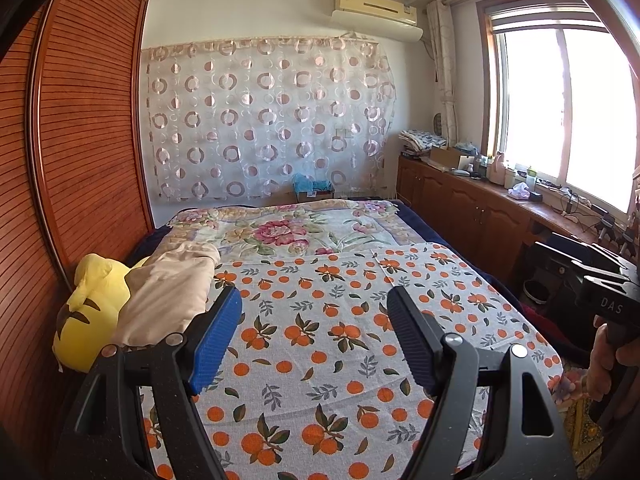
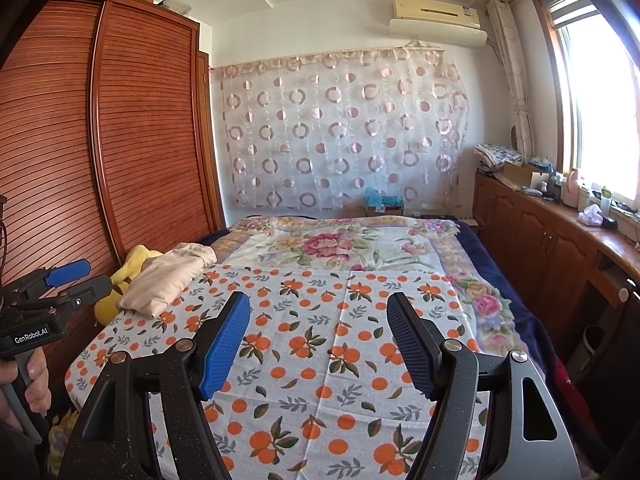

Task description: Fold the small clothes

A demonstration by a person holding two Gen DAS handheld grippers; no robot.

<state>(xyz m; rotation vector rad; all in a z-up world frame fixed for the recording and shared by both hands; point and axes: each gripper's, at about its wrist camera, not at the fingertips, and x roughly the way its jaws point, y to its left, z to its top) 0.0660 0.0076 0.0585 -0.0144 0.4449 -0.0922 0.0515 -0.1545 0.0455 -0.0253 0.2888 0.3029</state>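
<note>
A crumpled beige garment (image 1: 172,292) (image 2: 168,278) lies at the left side of the bed on the orange-print sheet (image 1: 320,320) (image 2: 320,340). My left gripper (image 1: 314,300) hovers above the sheet, open, with nothing between its blue pads; the garment is just left of its left finger. My right gripper (image 2: 318,306) is open too, above the sheet's middle, the garment well off to its left. In the right wrist view the left gripper (image 2: 80,276) appears at the left edge, held by a hand (image 2: 36,380).
A yellow plush toy (image 1: 88,316) (image 2: 120,280) leans beside the garment against the wooden wardrobe (image 1: 72,160). A floral blanket (image 1: 288,232) covers the far half of the bed. Wooden cabinets (image 2: 540,232) with clutter run under the window at right.
</note>
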